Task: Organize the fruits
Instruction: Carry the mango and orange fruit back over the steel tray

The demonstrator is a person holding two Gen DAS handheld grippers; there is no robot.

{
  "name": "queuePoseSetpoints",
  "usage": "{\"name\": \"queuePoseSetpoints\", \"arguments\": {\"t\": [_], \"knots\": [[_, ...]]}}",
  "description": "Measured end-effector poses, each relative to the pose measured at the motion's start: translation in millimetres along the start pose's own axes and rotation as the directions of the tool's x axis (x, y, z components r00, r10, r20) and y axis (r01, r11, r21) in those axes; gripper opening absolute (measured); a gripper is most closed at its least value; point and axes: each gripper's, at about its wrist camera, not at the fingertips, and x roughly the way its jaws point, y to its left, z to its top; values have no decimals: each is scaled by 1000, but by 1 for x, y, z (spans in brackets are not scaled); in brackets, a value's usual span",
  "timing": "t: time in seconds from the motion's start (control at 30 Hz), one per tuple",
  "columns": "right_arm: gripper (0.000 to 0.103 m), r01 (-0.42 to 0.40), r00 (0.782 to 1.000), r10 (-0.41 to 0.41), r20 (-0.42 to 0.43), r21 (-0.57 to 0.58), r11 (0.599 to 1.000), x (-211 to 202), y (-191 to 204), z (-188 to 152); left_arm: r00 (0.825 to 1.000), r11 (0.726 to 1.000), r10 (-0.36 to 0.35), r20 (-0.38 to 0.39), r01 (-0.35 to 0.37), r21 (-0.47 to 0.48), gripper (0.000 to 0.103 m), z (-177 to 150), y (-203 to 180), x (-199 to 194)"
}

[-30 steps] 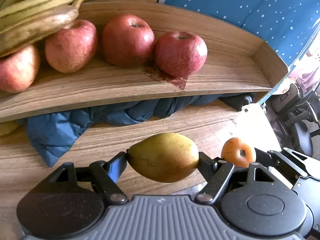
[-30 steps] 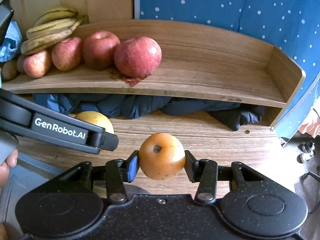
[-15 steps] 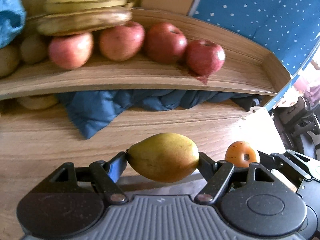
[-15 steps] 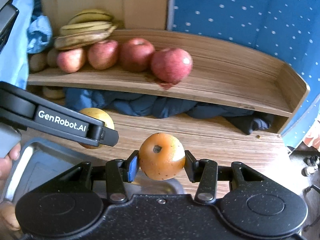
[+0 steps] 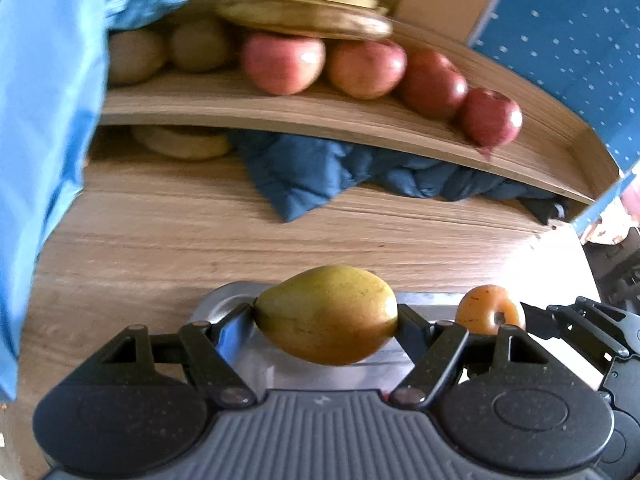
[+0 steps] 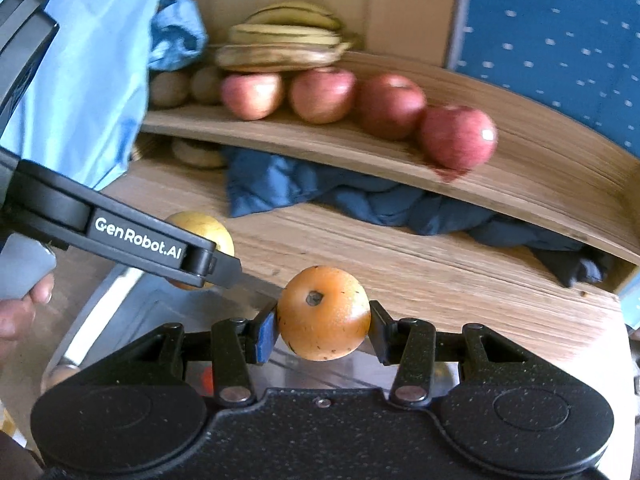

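Observation:
My left gripper [image 5: 326, 316] is shut on a yellow-green mango [image 5: 326, 314], held lengthwise between the pads above a metal tray [image 5: 224, 300]. My right gripper [image 6: 323, 320] is shut on a round orange fruit [image 6: 323, 314], also over the metal tray [image 6: 132, 304]. In the left wrist view the orange fruit [image 5: 490, 314] shows to the right of the mango. In the right wrist view the left gripper's arm [image 6: 132, 236] crosses in front of the mango [image 6: 202, 230]. Several red apples [image 5: 360, 66] and a bunch of bananas [image 5: 304, 4] lie on the wooden shelf [image 5: 280, 110].
A dark blue cloth [image 5: 320, 176] is bunched under the shelf on the wooden table [image 5: 160, 240]. Brownish round fruits [image 5: 168, 48] sit at the shelf's left end. A light blue sheet [image 5: 44, 120] hangs at the left. A hand [image 6: 24, 312] grips the left tool.
Both grippers have pulled back from the shelf and swung left, still holding their fruits. The metal tray has come into view beneath them, and the shelf looks farther off.

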Motion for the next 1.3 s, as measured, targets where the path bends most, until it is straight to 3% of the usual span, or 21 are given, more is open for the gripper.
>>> {"name": "queuePoseSetpoints", "arguments": {"t": [0.37, 0.6, 1.3], "knots": [[48, -134, 991, 132, -28, -114, 984, 7, 43, 0, 998, 993, 65, 3, -64, -104, 79, -23, 37, -15], [48, -195, 981, 190, -45, -177, 965, 7, 60, -7, 997, 991, 71, -9, -71, -114, 79, -33, 40, -18], [48, -247, 968, 231, -97, -213, 945, -5, 58, -30, 997, 991, 72, -37, -75, -106, 79, -45, 28, -18]]}}
